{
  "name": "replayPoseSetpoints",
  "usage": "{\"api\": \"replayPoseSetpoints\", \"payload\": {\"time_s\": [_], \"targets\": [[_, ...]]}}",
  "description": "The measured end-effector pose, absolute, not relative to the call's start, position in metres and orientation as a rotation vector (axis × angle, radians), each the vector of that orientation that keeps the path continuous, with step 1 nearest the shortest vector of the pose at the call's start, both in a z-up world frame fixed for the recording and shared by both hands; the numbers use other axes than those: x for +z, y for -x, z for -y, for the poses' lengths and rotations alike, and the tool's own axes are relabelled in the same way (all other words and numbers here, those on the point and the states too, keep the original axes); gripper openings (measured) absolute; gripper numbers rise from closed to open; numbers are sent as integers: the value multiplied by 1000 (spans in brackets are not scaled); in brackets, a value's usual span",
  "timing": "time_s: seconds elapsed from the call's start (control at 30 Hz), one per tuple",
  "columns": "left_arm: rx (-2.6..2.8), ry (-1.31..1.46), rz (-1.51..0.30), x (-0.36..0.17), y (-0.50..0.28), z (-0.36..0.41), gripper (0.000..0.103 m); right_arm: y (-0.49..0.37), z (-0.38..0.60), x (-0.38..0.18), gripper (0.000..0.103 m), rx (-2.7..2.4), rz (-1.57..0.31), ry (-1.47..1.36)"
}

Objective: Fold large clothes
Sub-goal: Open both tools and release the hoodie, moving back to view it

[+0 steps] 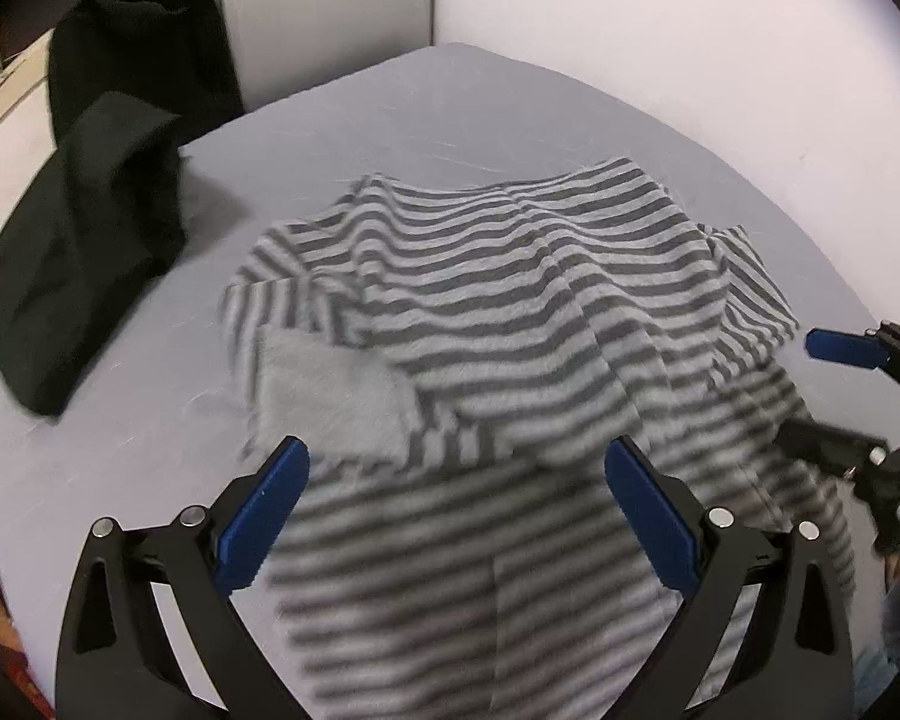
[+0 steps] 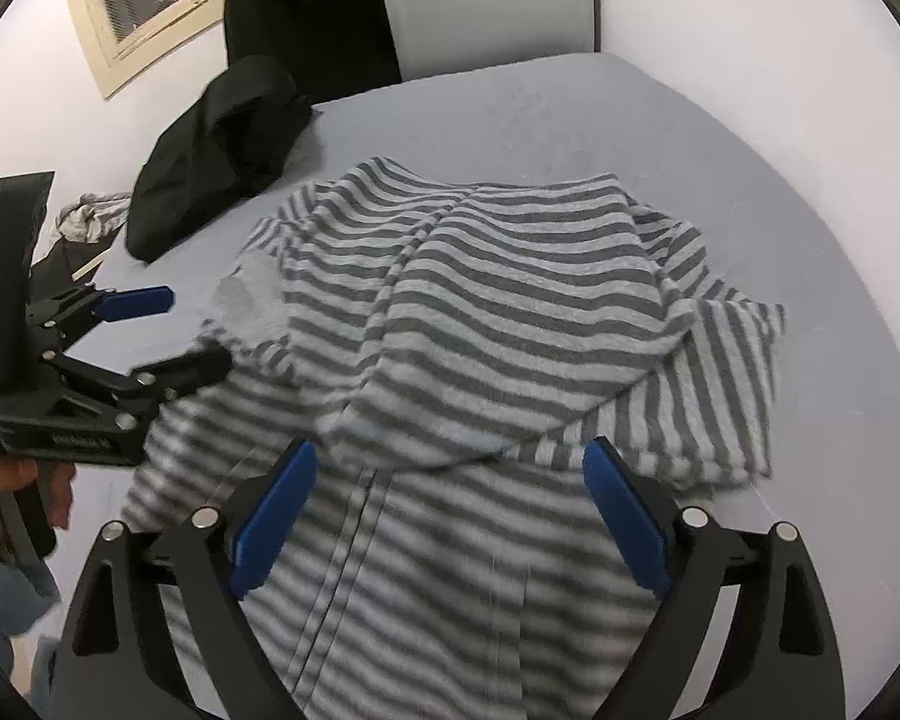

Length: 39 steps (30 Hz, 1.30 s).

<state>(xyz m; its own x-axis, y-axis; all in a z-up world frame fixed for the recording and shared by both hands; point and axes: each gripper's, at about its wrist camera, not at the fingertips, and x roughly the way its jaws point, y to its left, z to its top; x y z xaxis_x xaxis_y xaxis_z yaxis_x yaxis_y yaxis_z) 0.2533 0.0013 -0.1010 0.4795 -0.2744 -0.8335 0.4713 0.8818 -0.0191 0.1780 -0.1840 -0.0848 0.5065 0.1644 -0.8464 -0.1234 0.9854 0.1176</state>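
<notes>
A large grey-and-white striped garment (image 1: 510, 312) (image 2: 498, 300) lies rumpled and partly folded over itself on a pale bed sheet (image 1: 438, 102) (image 2: 540, 114). A plain grey patch (image 1: 330, 396) shows at its left side. My left gripper (image 1: 456, 456) hangs open above the garment's near left part, with nothing pinched between its blue pads. In the right wrist view the left gripper (image 2: 195, 330) stands at the left, held by a hand. My right gripper (image 2: 450, 456) is open above the near right part. It also shows at the right edge of the left wrist view (image 1: 807, 390).
A black garment (image 1: 90, 228) (image 2: 222, 150) lies heaped at the bed's far left corner, with more dark clothing (image 2: 312, 12) hanging behind it. A crumpled grey cloth (image 2: 90, 216) sits off the left edge. White walls border the bed, and a window (image 2: 144, 0) is at the far left.
</notes>
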Motion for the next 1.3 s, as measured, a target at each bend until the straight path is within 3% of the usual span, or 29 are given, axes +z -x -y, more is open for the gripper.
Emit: {"api": "replayPoseSetpoints", "payload": {"time_s": [0.23,0.67,0.97,1.3], "targets": [[-380,-174,-1039,-101,-204,-67,97,-113,204,-74,90,182,-1049,-108],[-260,84,-1224,-164,-113,-162,96,17,282,-127,90,156,-1144,-477],[-339,119,-1302,-203,-103,-156,96,56,293,-176,90,96,-1236,-584],[-442,116,-1313,-206,-101,-147,96,53,284,-180,89,137,-1217,-622]]}}
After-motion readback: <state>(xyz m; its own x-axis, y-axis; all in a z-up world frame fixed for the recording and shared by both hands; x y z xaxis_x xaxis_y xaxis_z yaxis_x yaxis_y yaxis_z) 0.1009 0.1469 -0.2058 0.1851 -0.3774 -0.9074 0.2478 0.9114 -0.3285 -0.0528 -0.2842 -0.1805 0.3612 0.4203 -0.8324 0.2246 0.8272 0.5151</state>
